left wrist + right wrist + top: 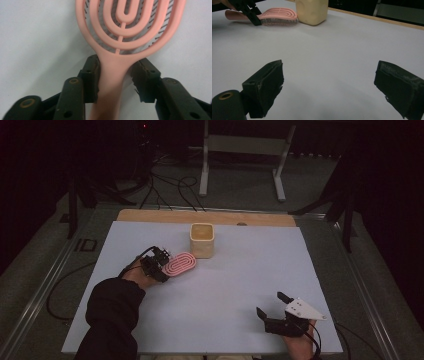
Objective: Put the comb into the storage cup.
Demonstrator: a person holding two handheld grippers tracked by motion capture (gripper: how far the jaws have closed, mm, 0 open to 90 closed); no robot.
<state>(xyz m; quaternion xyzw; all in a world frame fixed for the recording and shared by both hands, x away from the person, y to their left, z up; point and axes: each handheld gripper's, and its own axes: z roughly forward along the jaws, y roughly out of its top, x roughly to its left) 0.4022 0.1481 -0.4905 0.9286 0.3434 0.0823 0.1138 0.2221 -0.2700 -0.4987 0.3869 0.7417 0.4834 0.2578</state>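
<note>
Pink hairbrush lying flat on the white surface, left of centre, bristles down in the right gripper view. Long axis running from near-left to far-right: handle end toward the person's left hand, oval head pointing at the cream square cup. Head just beside the cup's near-left corner; touching or a hair apart, hard to tell from the high view. Cup upright, toward the far edge, open mouth up.

Left tongs down at the brush's neck, where the handle widens into the head. In the left gripper view, one pad flush against the handle's side, the other close in with perhaps a sliver of gap at its edge, so gripping or all but gripping the hairbrush. Brush resting on the surface, not lifted.

Right tongs near the right corner of the surface closest to the person, well apart from brush and cup, spread wide with nothing between them.

Left hand plainly the nearer one. Likely next: lift by the neck and swing the head up and over toward the cup's mouth, handle trailing; head wide against that opening, so tilt toward upright probably needed.
</note>
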